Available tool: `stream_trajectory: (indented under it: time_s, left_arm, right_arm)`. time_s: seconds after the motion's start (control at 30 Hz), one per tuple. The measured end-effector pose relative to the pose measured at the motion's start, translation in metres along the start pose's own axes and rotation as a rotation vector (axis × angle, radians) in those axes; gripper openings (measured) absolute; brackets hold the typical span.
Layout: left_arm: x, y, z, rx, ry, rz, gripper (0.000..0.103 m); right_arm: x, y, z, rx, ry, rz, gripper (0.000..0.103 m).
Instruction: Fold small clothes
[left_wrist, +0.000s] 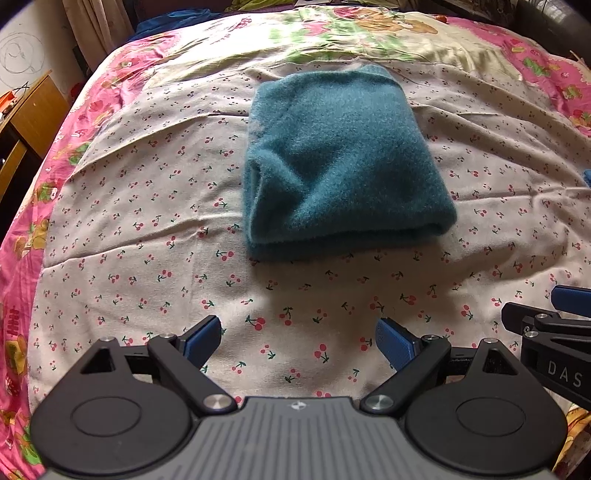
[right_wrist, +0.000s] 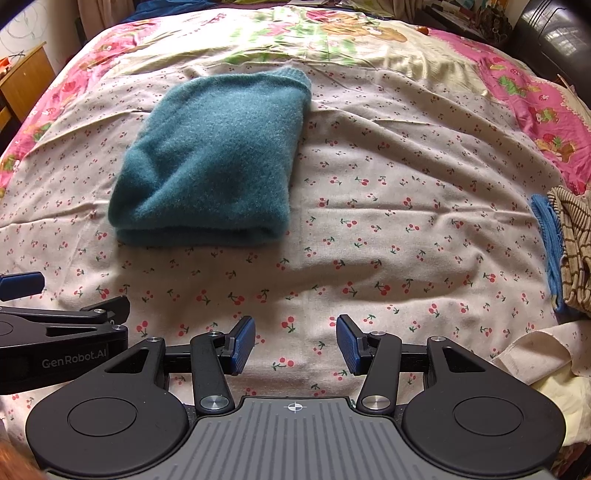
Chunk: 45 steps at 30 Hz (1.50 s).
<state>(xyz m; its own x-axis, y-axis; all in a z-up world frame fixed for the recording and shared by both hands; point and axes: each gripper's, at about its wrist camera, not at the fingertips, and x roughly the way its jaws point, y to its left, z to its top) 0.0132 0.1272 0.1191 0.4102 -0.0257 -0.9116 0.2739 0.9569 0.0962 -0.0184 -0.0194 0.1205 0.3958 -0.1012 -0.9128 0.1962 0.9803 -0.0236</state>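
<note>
From the left wrist, the teal sweater (left_wrist: 343, 166) lies folded into a neat thick bundle on the bed (left_wrist: 147, 229), ahead of the left tongs (left_wrist: 299, 341), which are spread and empty.

From the right wrist, the right tongs (right_wrist: 295, 341) are likewise spread, holding nothing; unfolded clothes (right_wrist: 569, 251) wait at the bed's right edge, so this piece looks done and more remain.

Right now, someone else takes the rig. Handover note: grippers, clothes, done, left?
Left gripper: open, empty, above the cherry-print sheet.
Right gripper: open, empty, beside the left one, also over bare sheet.
Teal sweater: folded into a compact bundle, lying ahead of both grippers, untouched.
Done: the sweater looks finished.
Left: a striped garment with a blue cloth beside it sits heaped at the bed's right edge, seemingly unfolded. Probably take those next.
</note>
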Motion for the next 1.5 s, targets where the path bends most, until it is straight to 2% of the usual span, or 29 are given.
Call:
stream_trajectory:
  time_s: [1.5]
  left_arm:
    - [0.011, 0.004, -0.002, -0.026, 0.051, 0.001, 0.101]
  right_arm:
    - [0.004, 0.014, -0.005, -0.022, 0.018, 0.026, 0.048]
